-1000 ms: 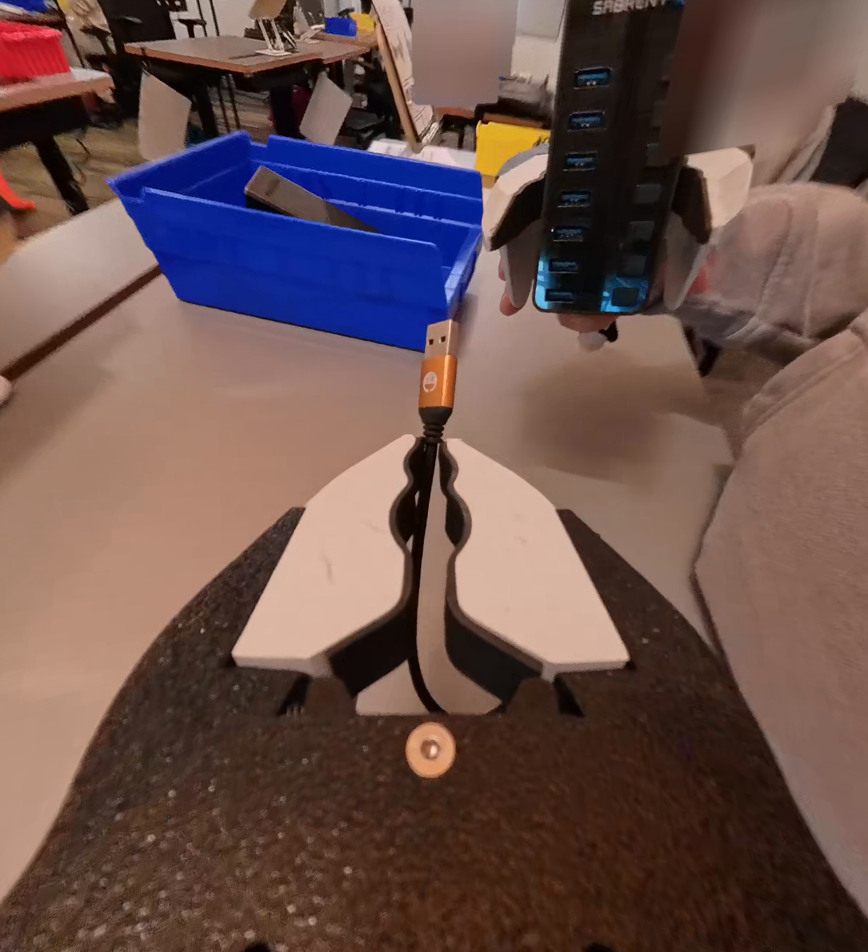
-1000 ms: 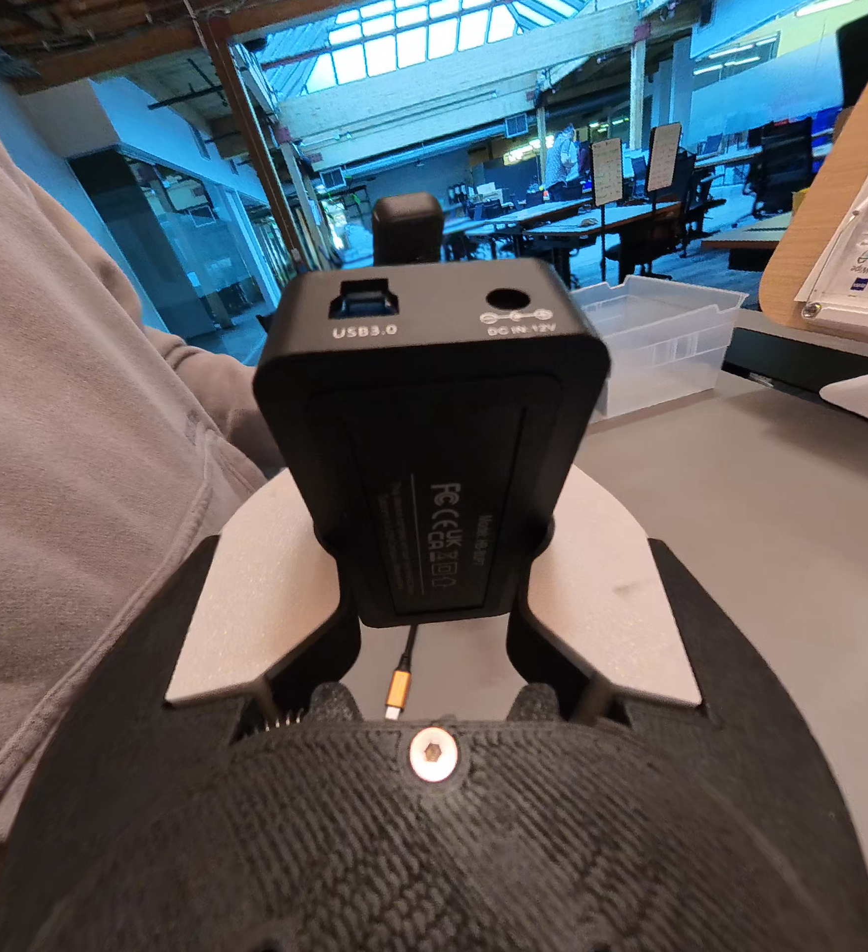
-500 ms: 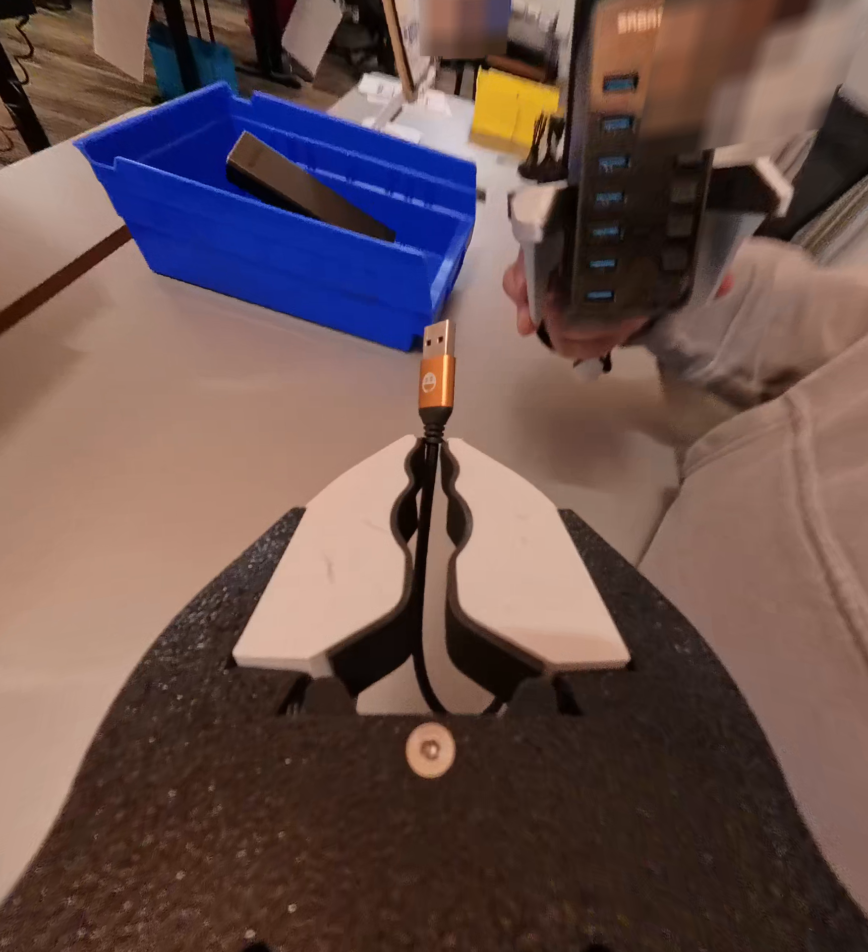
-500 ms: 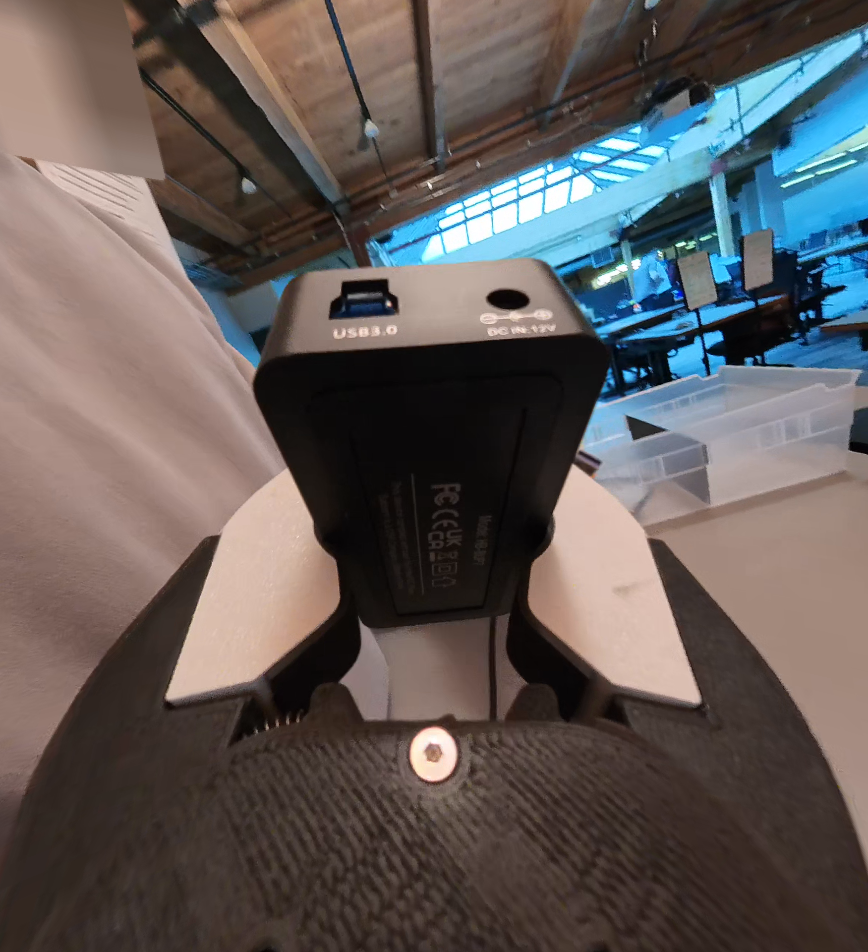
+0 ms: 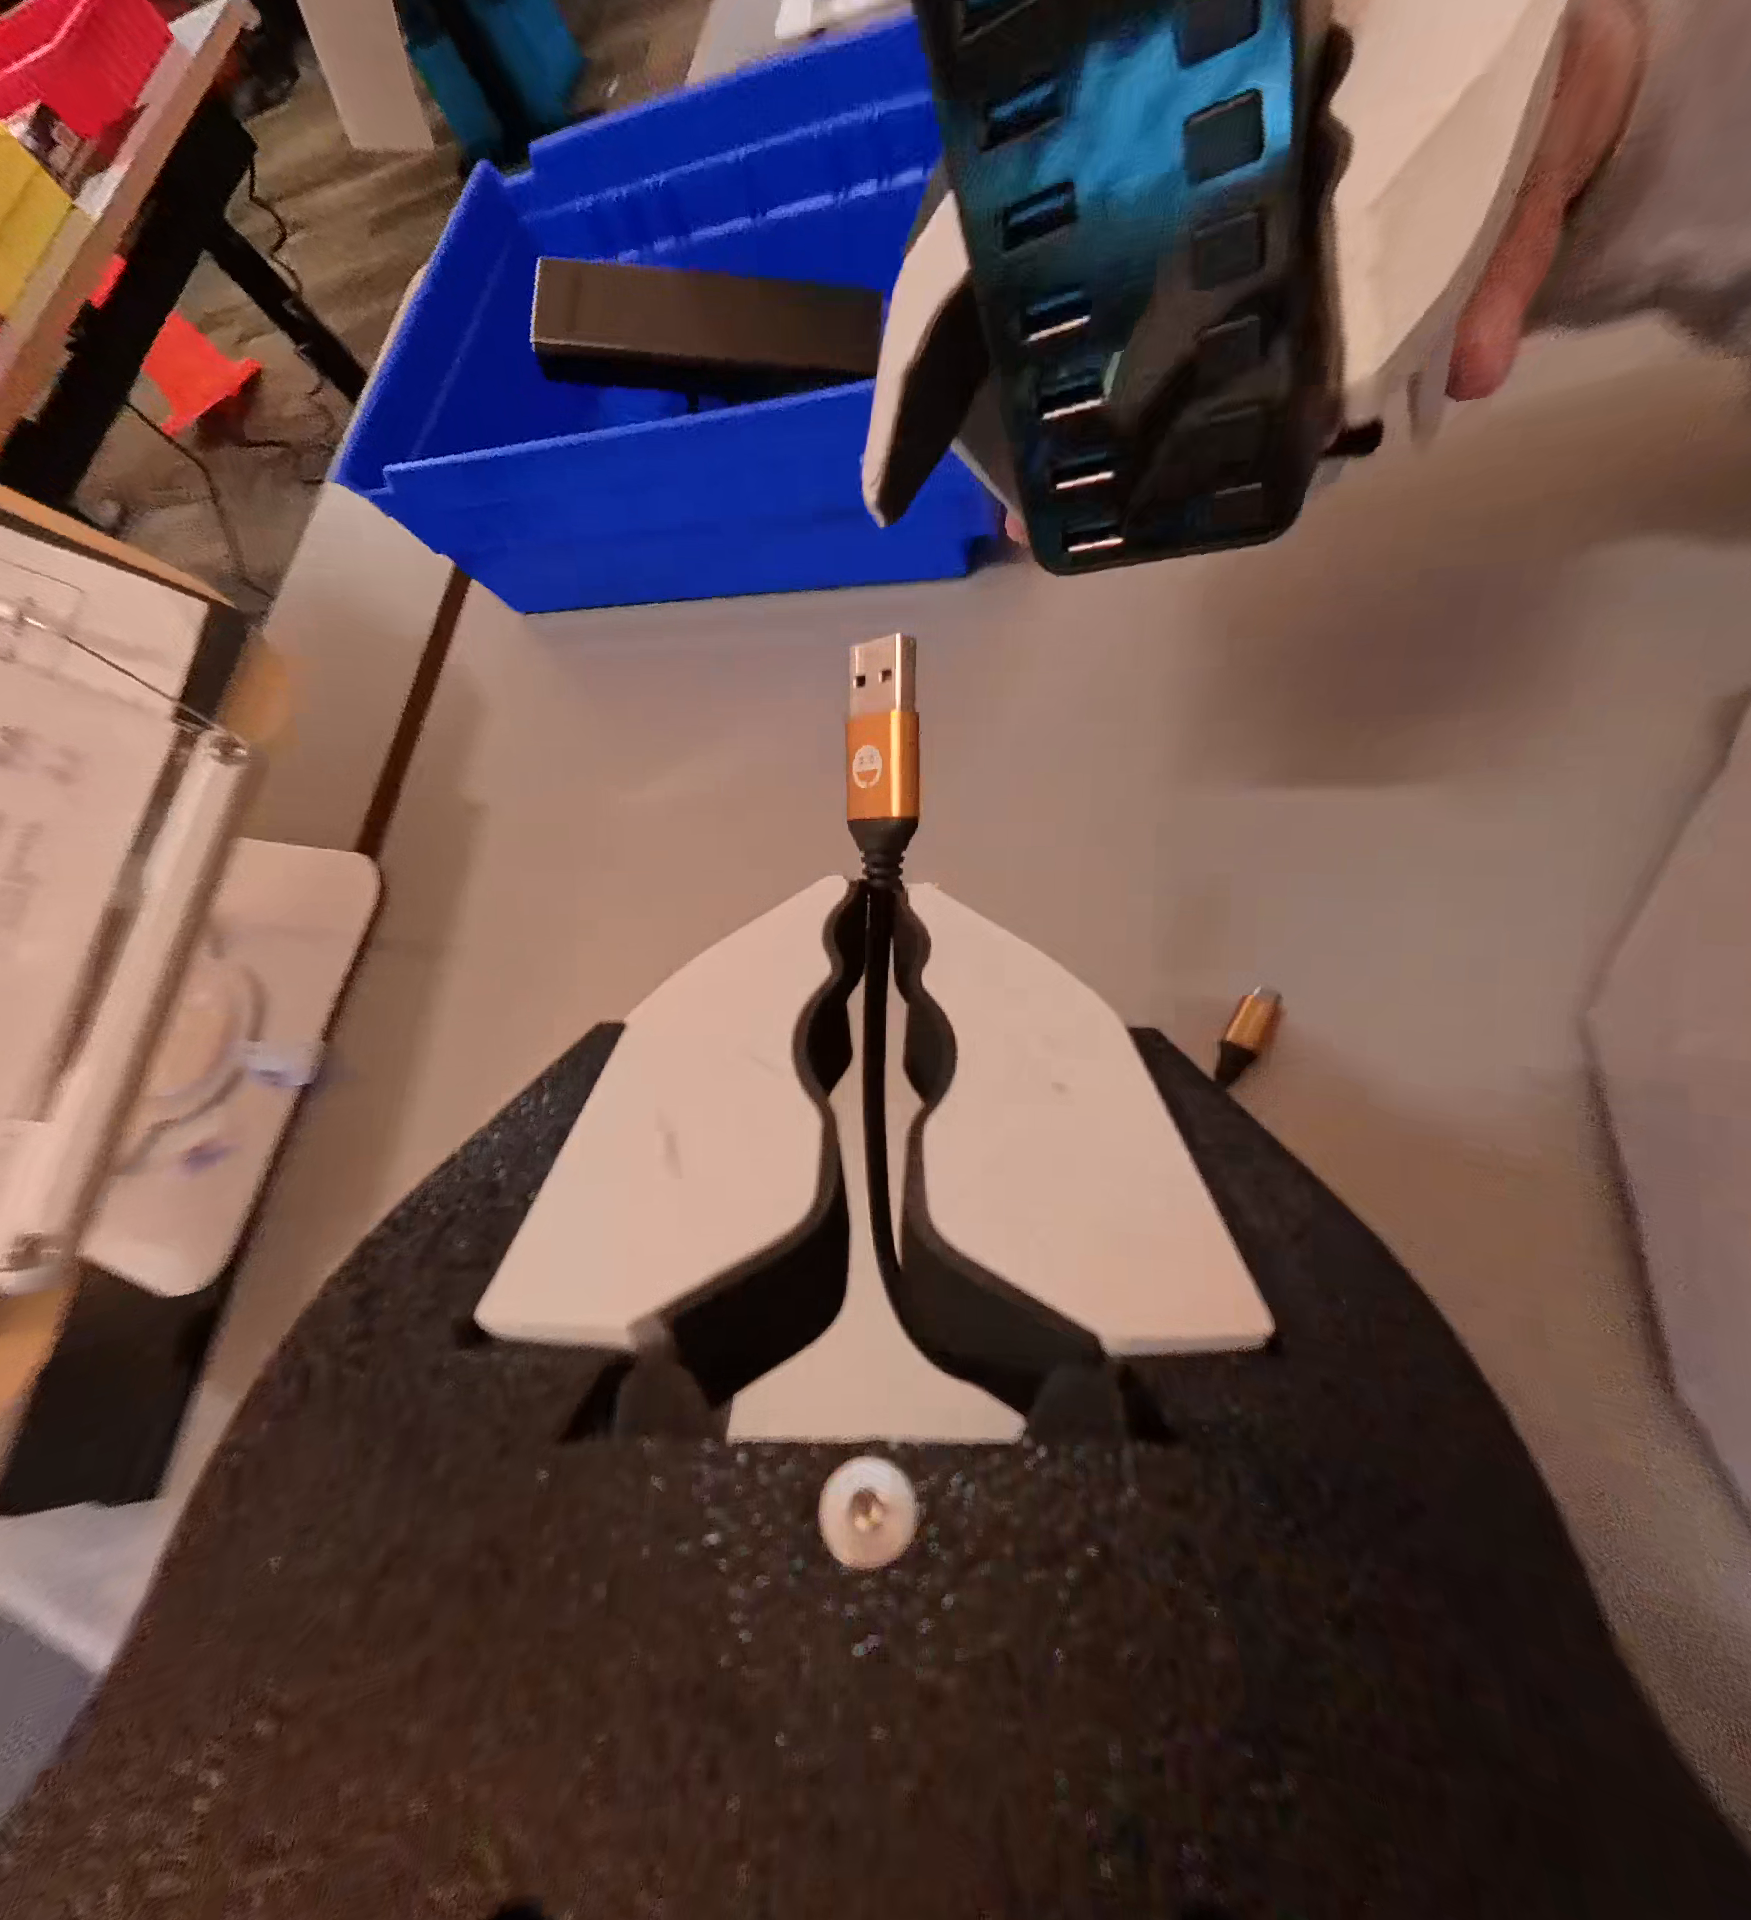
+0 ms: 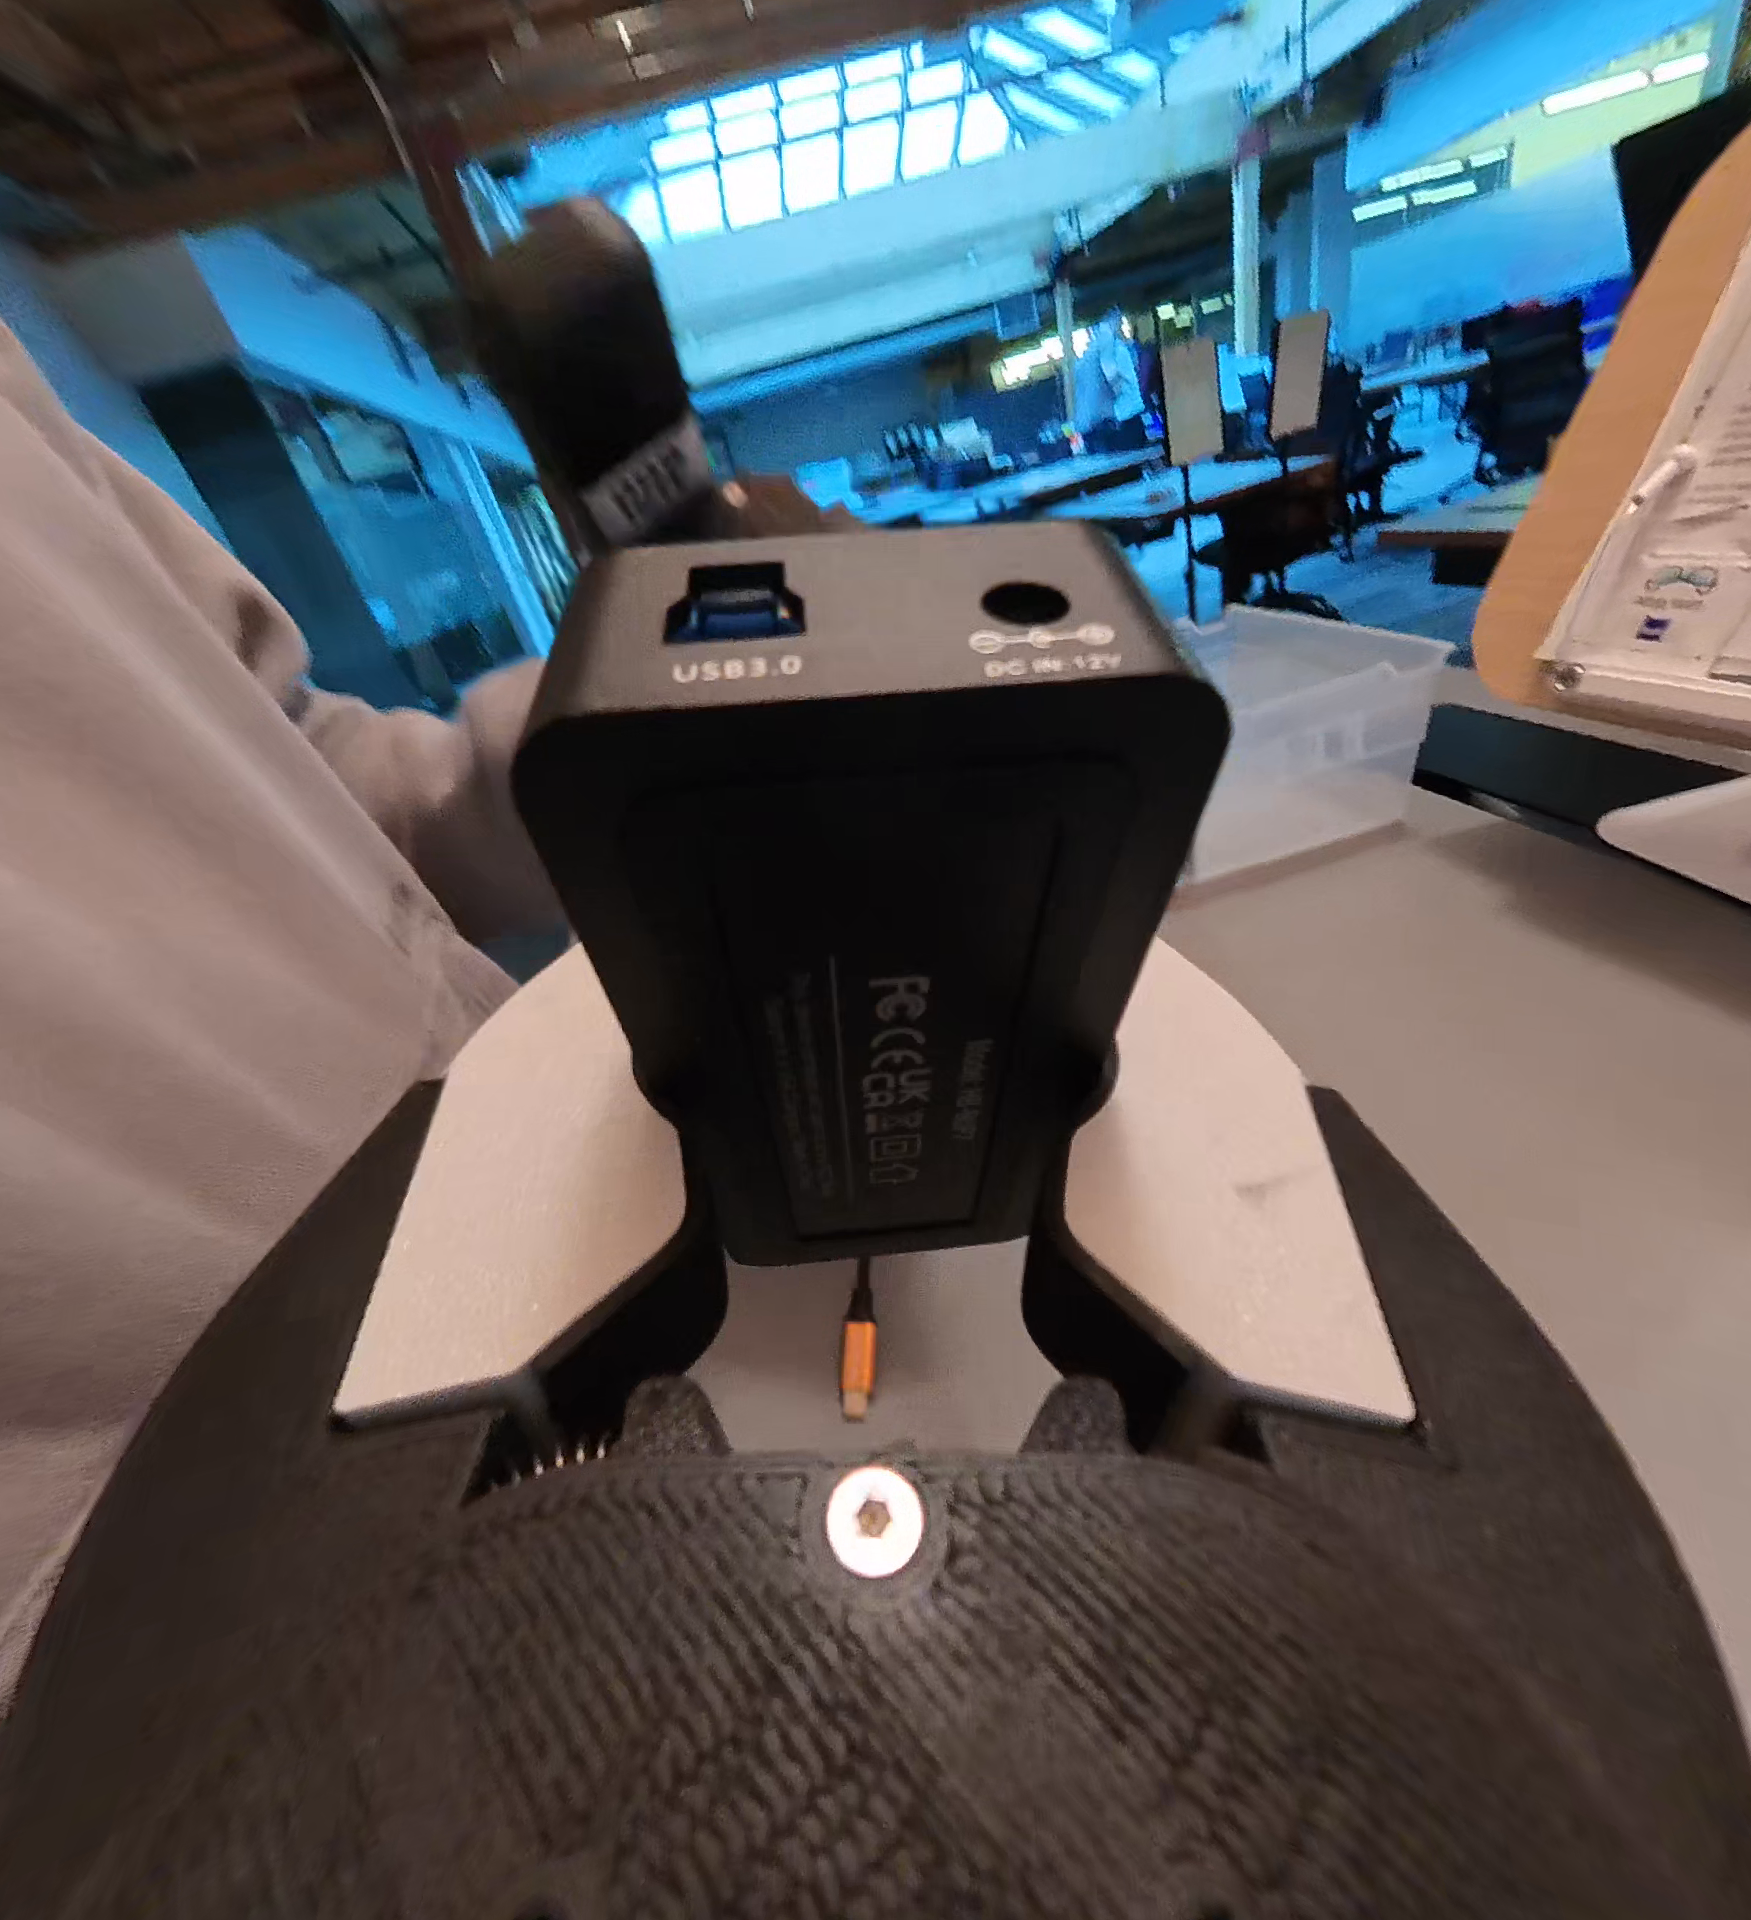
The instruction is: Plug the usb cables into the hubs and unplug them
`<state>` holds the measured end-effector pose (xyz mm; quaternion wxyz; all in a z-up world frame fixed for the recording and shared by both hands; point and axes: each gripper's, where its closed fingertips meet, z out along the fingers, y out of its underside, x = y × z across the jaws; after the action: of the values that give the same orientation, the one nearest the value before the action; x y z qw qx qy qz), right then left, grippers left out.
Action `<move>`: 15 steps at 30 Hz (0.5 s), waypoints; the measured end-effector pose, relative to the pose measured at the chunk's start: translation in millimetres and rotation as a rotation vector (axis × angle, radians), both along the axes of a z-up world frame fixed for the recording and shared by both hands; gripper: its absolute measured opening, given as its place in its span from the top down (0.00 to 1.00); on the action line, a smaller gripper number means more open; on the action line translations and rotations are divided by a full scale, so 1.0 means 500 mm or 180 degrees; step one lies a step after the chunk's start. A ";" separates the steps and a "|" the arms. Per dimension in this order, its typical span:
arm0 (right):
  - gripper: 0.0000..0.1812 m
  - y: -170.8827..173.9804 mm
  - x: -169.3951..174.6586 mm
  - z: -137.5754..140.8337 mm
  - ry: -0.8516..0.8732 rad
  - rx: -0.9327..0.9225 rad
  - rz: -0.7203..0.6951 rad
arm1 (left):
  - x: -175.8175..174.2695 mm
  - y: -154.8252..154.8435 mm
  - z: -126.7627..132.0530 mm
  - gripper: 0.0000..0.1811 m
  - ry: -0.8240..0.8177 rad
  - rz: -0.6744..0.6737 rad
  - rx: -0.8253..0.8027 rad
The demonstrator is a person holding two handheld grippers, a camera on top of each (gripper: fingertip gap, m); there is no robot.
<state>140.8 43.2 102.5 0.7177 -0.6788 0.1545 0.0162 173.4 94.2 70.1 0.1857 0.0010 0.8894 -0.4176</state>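
My left gripper (image 5: 876, 894) is shut on a black USB cable, just behind its orange USB-A plug (image 5: 882, 743), which points forward above the grey table. My right gripper (image 6: 876, 1081) is shut on a black multi-port USB hub (image 6: 866, 883); the hub also shows in the left wrist view (image 5: 1125, 281), held up ahead and to the right of the plug, port face toward it, apart from it. The cable's other orange end (image 5: 1250, 1023) lies on the table and also shows below the hub in the right wrist view (image 6: 858, 1366).
A blue bin (image 5: 663, 416) with a second black hub (image 5: 705, 317) stands at the back of the table (image 5: 642, 790). A clear stand with papers (image 5: 50, 914) is at the left. A clear bin (image 6: 1307, 717) is far right. A person's sleeve (image 5: 1723, 1039) is on the right.
The left gripper has tilted down and swung, so the table and the cable's far end show. The hub in the right gripper has come closer, lower and more tilted above the plug.
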 end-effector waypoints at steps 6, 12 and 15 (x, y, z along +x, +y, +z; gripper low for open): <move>0.60 0.020 0.008 -0.038 -0.0125 -0.0469 -0.0132 | 0.007 -0.011 0.023 0.98 -0.0850 -0.0090 0.0633; 0.60 0.027 0.006 -0.051 -0.0134 -0.0519 -0.0139 | -0.003 -0.022 0.025 0.98 -0.1489 -0.0087 0.1349; 0.60 0.031 0.003 -0.050 -0.0096 -0.0413 -0.0097 | -0.013 -0.036 0.022 0.98 -0.1530 -0.0092 0.1469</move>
<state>142.4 58.9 77.3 0.6745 -0.7217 0.1548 -0.0150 167.1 76.2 81.1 0.3791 0.1541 0.8912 -0.1956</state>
